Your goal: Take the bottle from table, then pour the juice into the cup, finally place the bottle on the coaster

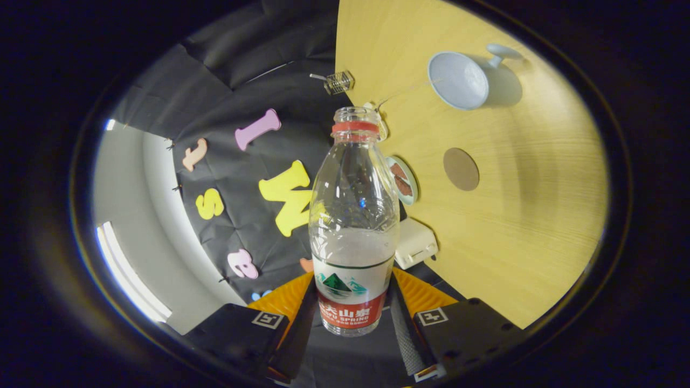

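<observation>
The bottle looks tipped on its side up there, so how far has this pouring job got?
Done: the bottle is off the table, clamped between both fingers of the gripper. In hand: it is rolled sideways, cap off, liquid inside, but its mouth is short of the cup, so I can't tell whether pouring has happened. Left: setting the bottle on the round coaster, which lies bare.

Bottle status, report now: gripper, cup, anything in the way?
Gripper shut on open water bottle, tilted sideways. Cup beyond, on table. Coaster bare. Nothing between bottle and cup.
</observation>
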A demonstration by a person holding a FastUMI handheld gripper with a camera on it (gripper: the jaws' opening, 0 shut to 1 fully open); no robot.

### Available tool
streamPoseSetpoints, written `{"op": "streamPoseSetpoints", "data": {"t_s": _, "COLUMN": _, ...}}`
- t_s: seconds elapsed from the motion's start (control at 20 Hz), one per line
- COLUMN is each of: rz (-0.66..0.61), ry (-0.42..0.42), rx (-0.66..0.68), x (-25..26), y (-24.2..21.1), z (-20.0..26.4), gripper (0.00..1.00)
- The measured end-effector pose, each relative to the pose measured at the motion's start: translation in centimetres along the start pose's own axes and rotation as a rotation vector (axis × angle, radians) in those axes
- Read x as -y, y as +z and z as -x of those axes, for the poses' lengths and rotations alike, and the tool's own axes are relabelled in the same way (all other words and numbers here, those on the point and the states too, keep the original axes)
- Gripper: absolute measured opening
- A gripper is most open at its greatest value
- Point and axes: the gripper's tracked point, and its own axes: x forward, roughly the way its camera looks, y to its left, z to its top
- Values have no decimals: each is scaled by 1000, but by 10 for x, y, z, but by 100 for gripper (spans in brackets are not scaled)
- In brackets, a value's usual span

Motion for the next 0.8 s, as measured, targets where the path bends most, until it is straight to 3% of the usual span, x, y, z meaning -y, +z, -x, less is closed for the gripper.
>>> {"op": "streamPoseSetpoints", "data": {"t_s": 0.8, "rz": -92, "ry": 18, "rx": 4, "x": -18, "y": 2, "z": -13, "gripper": 74}}
